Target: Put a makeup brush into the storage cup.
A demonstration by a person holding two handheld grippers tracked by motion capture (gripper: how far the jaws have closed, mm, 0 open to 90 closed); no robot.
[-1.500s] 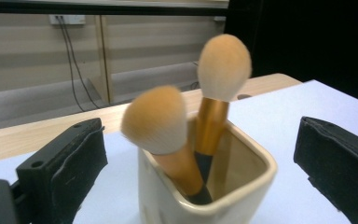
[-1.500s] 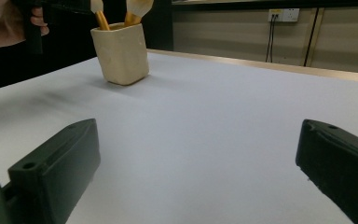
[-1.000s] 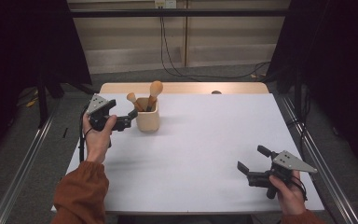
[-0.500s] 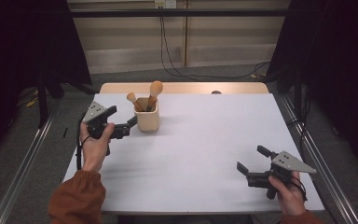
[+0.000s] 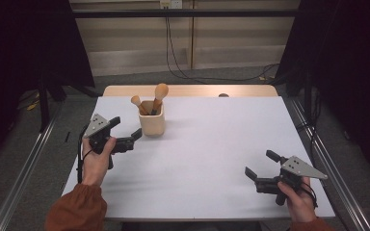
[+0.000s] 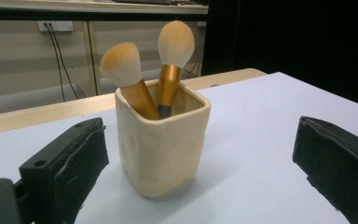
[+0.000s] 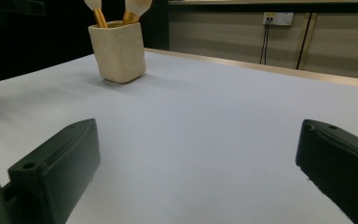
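- The brush holder (image 6: 161,142) is a cream, matte cup with a squarish mouth, rounded corners and slightly dimpled, hand-formed walls; it stands upright on the far-left part of the table (image 5: 212,159), bearing no readable label.
- In it stand two makeup brushes (image 6: 168,65), both leaning, with shiny gold-coloured metal handles and soft, rounded, pale bristle heads tinged orange; one handle darkens to black near the bottom.
- The left gripper (image 5: 125,134) is held just beside the holder on its near-left side, not touching it; its black, flat-padded jaws stand wide apart with nothing between them, and in the left gripper view the holder sits ahead in the gap.
- The right gripper (image 5: 261,164) rests low at the near-right of the table, well apart from the holder, jaws spread wide and empty.
- The table has a smooth, pale grey-white top with a light wooden strip along its far edge.
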